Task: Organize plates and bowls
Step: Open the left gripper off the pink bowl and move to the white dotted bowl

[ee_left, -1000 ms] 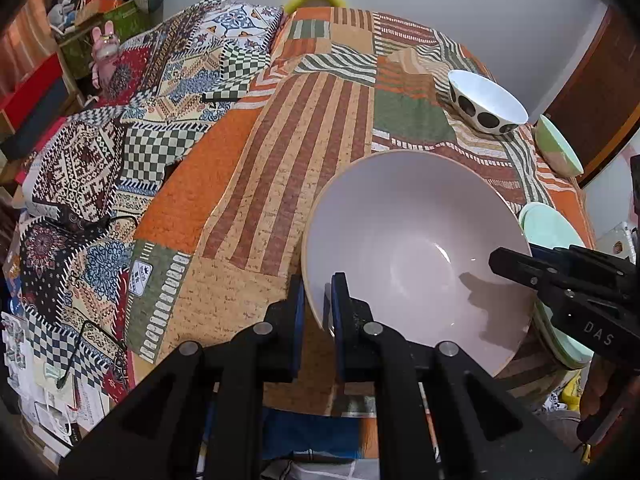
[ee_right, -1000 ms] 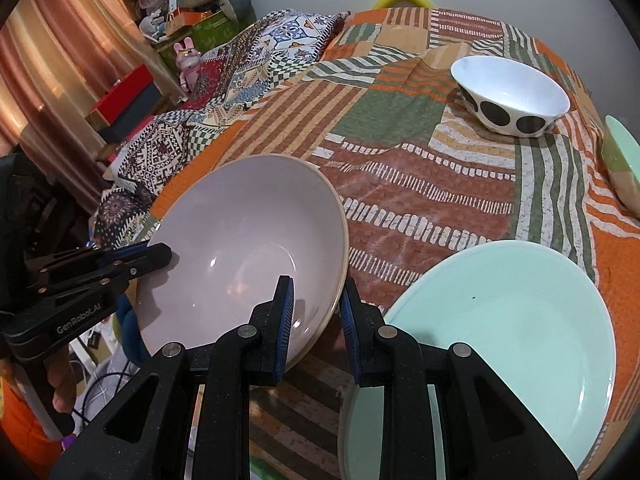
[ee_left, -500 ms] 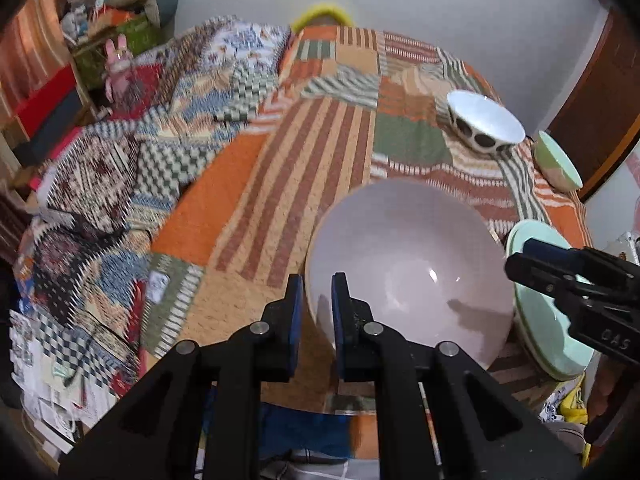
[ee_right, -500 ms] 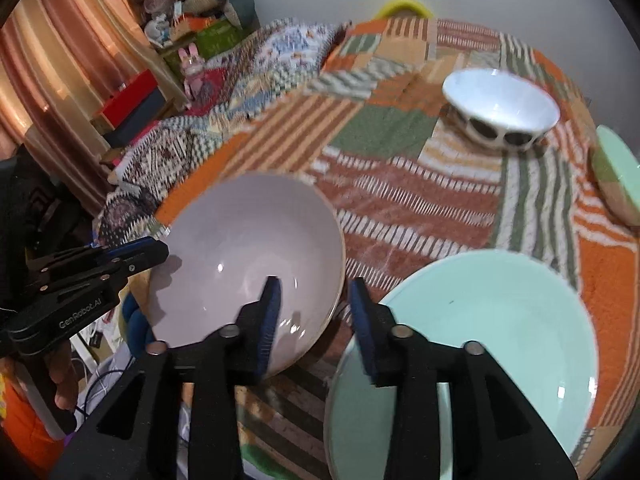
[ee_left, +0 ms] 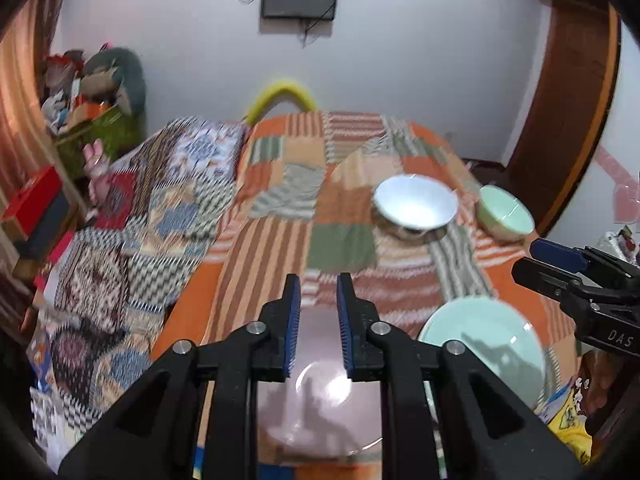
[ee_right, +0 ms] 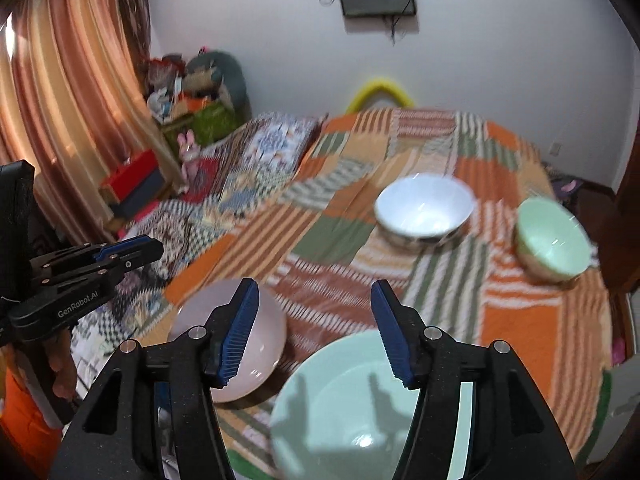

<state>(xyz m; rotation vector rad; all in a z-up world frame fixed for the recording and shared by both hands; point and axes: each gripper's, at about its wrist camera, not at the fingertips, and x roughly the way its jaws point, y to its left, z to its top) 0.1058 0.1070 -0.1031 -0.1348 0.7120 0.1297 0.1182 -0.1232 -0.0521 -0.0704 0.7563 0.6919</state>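
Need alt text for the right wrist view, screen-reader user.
The open right gripper hovers above a mint-green plate and a pale pink plate on a patchwork-covered bed. A white bowl and a mint-green bowl sit farther back; the left gripper shows at left.

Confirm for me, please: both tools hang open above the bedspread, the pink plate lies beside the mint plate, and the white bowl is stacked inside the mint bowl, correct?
One detail is wrong. The white bowl is not stacked inside the mint bowl; the right wrist view shows them standing apart, side by side on the bedspread. The rest holds: left tool and right tool are open, and the pink plate lies beside the mint plate.
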